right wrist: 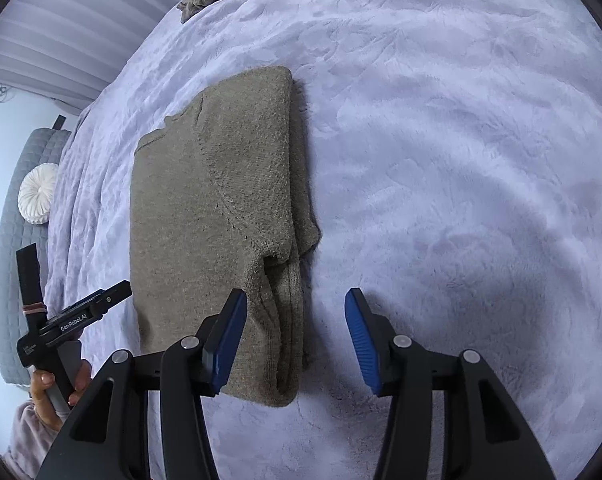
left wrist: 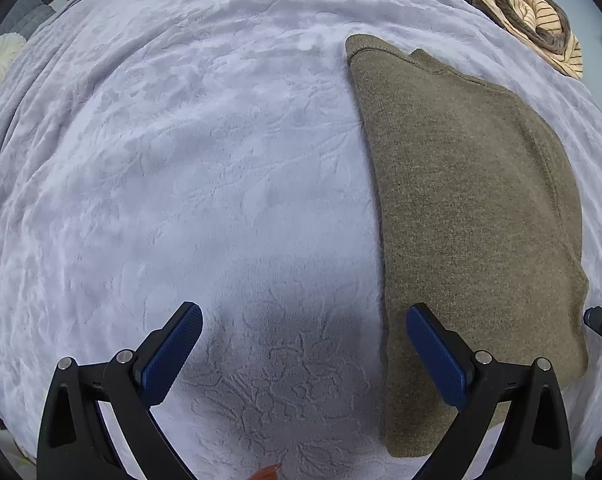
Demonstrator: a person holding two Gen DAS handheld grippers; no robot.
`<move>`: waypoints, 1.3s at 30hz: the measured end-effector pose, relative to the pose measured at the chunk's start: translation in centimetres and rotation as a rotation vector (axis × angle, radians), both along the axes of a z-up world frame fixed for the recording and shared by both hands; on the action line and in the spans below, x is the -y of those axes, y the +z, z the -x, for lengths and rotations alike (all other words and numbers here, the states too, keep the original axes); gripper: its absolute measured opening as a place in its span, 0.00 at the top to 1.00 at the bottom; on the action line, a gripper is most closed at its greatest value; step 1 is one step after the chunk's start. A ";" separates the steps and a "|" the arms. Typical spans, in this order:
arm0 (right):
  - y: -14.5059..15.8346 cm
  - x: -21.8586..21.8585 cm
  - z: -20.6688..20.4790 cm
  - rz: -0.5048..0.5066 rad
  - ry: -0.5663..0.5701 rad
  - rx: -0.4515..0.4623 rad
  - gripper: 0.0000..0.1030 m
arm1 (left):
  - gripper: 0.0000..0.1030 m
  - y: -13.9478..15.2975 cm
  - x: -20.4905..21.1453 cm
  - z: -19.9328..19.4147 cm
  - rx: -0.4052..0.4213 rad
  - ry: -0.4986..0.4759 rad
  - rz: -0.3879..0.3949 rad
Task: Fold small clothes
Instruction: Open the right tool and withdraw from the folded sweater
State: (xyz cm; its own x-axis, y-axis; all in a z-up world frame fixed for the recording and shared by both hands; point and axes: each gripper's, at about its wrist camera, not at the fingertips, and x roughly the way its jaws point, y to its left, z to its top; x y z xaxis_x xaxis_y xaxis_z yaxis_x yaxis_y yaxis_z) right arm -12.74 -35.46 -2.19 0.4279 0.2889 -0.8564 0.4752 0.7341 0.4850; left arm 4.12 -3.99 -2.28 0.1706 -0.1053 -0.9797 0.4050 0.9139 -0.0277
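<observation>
1. Knitwear sums up your job: the olive-brown knit sweater [right wrist: 213,220] lies folded into a long strip on the lavender fleece blanket [right wrist: 461,160] covering the bed, well in from its edges.
2. Expect it to be soft, limp and fairly thick; it should sag if you lift it by 1 point.
3. The fuzzy knit should grip the pads well, not slip.
4. Your right gripper [right wrist: 295,342] hangs released over the strip's near end, with nothing pinched; 1 blue pad sits over the cloth, the other over bare blanket.
5. Your left gripper [left wrist: 303,354] is spread wide and empty, straddling the strip's left edge.
6. Judging by the layers, take both near corners of the near end, catching every layer, and carry them toward the far end.
</observation>
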 end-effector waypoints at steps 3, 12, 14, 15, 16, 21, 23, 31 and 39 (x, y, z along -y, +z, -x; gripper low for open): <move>-0.1 0.3 -0.2 -0.018 0.001 0.007 0.47 | 0.01 -0.2 -0.4 -0.4 -0.003 0.002 0.006; -0.4 2.0 -1.7 -0.074 -0.002 0.058 0.47 | 0.01 0.2 -0.3 -2.4 -0.071 -0.004 0.157; -0.7 2.3 -2.3 -0.088 -0.002 0.059 0.47 | 0.01 0.1 0.6 -2.5 -0.067 -0.022 0.143; -0.9 2.4 -2.7 -0.096 0.000 0.059 0.47 | 0.01 0.0 1.1 -2.5 -0.068 -0.031 0.140; -1.1 2.5 -3.1 -0.104 0.005 0.059 0.47 | 0.01 -0.1 1.7 -2.6 -0.070 -0.040 0.143; -2.3 2.9 -4.7 -0.133 0.029 0.044 0.47 | 0.01 -0.2 3.9 -2.6 -0.078 -0.061 0.164; -2.8 2.9 -5.2 -0.145 0.035 0.036 0.47 | 0.01 -0.3 4.4 -2.8 -0.083 -0.066 0.170; -4.2 3.6 -6.3 -0.200 0.065 0.039 0.44 | 0.01 -0.8 6.6 -3.3 -0.104 -0.103 0.186; -4.9 4.1 -7.2 -0.271 0.084 0.054 0.42 | 0.01 -1.3 7.8 -3.7 -0.126 -0.119 0.206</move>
State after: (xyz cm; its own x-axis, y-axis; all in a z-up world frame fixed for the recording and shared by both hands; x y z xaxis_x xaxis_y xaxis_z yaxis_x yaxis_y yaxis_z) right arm -5.57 -39.54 -7.07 0.4355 0.5402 -0.7201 0.3869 0.6099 0.6916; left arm 7.78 -11.79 -3.58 0.0233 -0.3165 -0.9483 0.4908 0.8300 -0.2649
